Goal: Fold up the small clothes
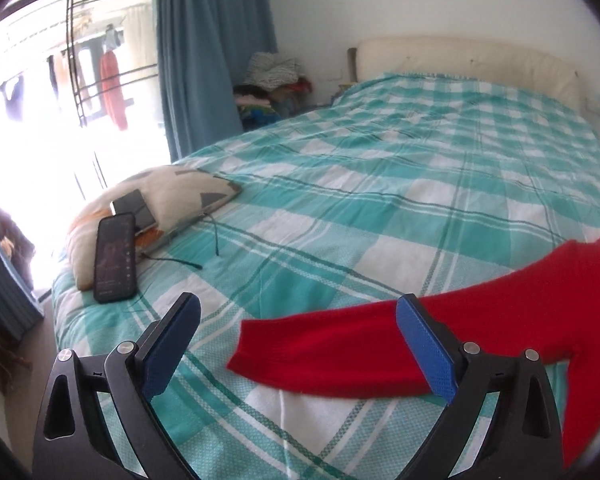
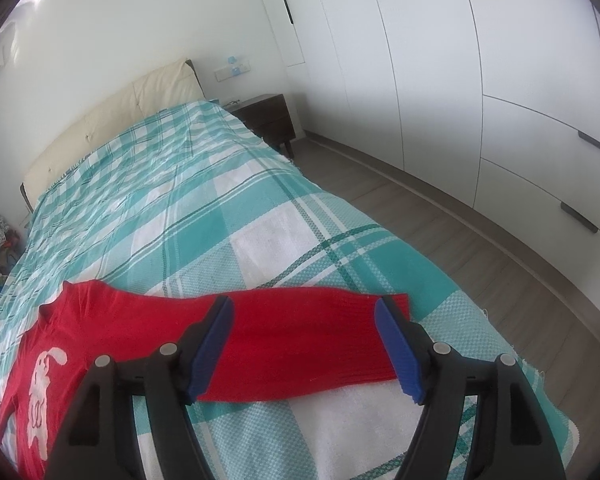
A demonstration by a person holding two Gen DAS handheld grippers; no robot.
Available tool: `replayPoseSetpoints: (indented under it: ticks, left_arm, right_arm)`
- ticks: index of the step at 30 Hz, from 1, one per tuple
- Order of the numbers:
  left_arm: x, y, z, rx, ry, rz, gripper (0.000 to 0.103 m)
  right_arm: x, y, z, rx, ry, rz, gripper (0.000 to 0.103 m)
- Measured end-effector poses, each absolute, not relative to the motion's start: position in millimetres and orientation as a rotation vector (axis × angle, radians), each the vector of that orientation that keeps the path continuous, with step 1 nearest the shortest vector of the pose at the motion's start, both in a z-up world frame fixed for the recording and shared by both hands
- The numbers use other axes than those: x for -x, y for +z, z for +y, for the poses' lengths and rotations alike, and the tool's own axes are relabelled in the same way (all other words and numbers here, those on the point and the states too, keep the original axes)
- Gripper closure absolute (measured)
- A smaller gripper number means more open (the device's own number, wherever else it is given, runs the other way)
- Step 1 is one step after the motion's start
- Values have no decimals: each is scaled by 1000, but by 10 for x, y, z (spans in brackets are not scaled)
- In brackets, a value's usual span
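A small red sweater point(image 2: 148, 328) with a white animal print lies flat on the teal checked bedspread point(image 2: 228, 216). One sleeve point(image 1: 332, 348) stretches left in the left wrist view. The other sleeve point(image 2: 300, 344) stretches right in the right wrist view. My left gripper point(image 1: 300, 348) is open and hovers over the sleeve's cuff end, holding nothing. My right gripper point(image 2: 304, 344) is open above the other sleeve, with the sleeve lying between the blue pads, and holds nothing.
A patterned pillow point(image 1: 172, 192) with two phones point(image 1: 115, 258) and a cable lies at the bed's left edge. A clothes pile point(image 1: 272, 80) sits by the blue curtain. A dark nightstand point(image 2: 268, 118) and white wardrobes point(image 2: 480, 80) stand to the right, across the wood floor.
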State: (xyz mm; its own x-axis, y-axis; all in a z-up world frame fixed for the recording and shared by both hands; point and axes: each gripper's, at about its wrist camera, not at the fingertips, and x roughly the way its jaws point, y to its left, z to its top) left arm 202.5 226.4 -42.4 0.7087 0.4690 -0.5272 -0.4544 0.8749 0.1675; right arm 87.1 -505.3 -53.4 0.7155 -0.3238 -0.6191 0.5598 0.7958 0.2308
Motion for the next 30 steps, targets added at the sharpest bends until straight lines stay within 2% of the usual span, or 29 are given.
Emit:
replayPoseSetpoints:
  ticks: [6, 12, 14, 17, 21, 24, 25, 30]
  left_arm:
    - [-2192, -603, 1844, 97, 169, 722, 4]
    - [-2414, -879, 1522, 20, 66, 850, 4]
    - [-2488, -991, 1586, 53, 69, 892, 4]
    - [-2581, -1230, 1616, 70, 64, 990, 1]
    - [-2562, -1300, 1500, -12, 93, 982, 0]
    - [-2548, -1300, 1501, -18, 95, 978, 0]
    - [-2550, -1301, 1509, -12, 93, 980, 0]
    - [-2573, -1303, 1516, -15, 94, 989, 0]
  right_arm:
    - [-907, -520, -4981, -387, -474, 594, 30]
    - [-1161, -611, -4317, -175, -297, 653, 29]
    - [-1257, -726, -4030, -114, -220, 680, 22]
    - [-1459, -934, -3696, -24, -141, 727, 22]
    - [-1667, -1271, -3620, -14, -151, 826, 21]
    - [-1699, -1347, -3598, 21, -196, 849, 8]
    - [-1694, -1356, -3601, 34, -228, 853, 0]
    - [-1698, -1366, -3628, 29, -226, 867, 0]
